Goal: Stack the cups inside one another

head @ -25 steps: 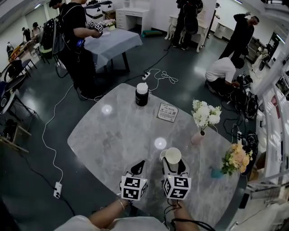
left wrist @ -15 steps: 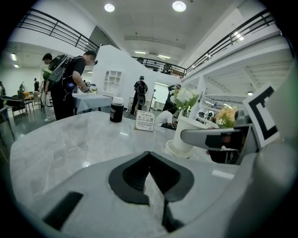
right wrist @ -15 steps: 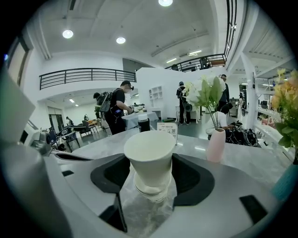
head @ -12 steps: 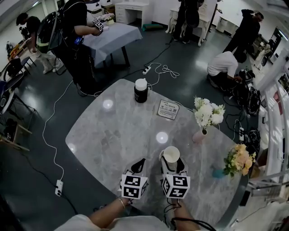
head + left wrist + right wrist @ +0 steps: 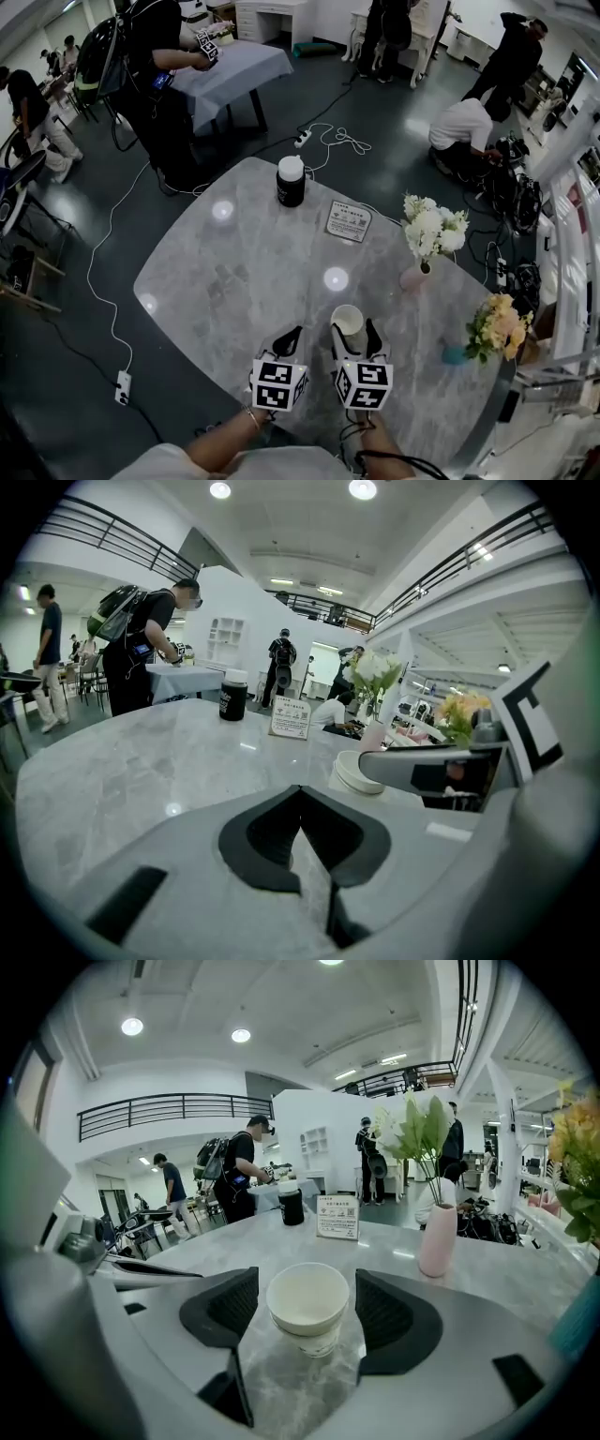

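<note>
- Marble table (image 5: 234, 272), mid-task: the cups (image 5: 307, 1309) stand upright near the pink vase (image 5: 437, 1227), to its left and closer to me. A second rim shows below the top one, so I judge one cup is already nested in another.
- My right gripper (image 5: 354, 336) brackets the cups with its jaws spread. There is a gap on each side and no grip on them.
- My left gripper (image 5: 300, 794) is clenched on nothing, its tips meeting. It rests farther left of the vase, past the cups.
- I see no loose cup anywhere around the vase, so the stacking step looks finished or close to it.
- The next move, as I read it, is to draw the right gripper straight back from the vase side. The jaws should be kept wide so neither pad clips the stack and tips it.
</note>
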`<state>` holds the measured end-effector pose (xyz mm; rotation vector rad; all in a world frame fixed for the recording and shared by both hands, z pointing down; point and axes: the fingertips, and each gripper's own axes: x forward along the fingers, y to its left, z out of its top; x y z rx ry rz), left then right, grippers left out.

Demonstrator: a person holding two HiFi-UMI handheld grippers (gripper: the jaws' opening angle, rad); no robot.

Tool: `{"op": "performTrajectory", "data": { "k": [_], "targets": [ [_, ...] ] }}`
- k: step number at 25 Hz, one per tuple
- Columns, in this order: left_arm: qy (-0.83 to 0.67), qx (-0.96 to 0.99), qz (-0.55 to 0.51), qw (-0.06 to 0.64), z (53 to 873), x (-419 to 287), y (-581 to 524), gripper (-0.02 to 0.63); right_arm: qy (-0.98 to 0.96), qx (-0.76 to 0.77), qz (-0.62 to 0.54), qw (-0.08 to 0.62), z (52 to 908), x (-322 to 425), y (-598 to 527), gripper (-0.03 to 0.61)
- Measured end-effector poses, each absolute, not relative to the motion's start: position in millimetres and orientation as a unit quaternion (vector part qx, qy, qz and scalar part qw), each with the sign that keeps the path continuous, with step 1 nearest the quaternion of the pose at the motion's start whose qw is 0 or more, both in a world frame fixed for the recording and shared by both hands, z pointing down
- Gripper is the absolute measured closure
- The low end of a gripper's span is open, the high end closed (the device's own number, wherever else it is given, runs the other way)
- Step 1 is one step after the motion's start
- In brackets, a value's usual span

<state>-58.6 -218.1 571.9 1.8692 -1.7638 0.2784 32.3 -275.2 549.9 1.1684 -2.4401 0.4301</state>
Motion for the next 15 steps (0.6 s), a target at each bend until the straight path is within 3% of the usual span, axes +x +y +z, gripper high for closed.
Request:
{"op": "performTrajectory", "data": {
  "k": [15],
  "targets": [
    [-0.659,0.695,0.099,0.27,563.6,-60.3,-208.9,0.611,-0.867,0.435,0.149,0.194,533.1,41.3,-271.7,0.31]
  ]
}}
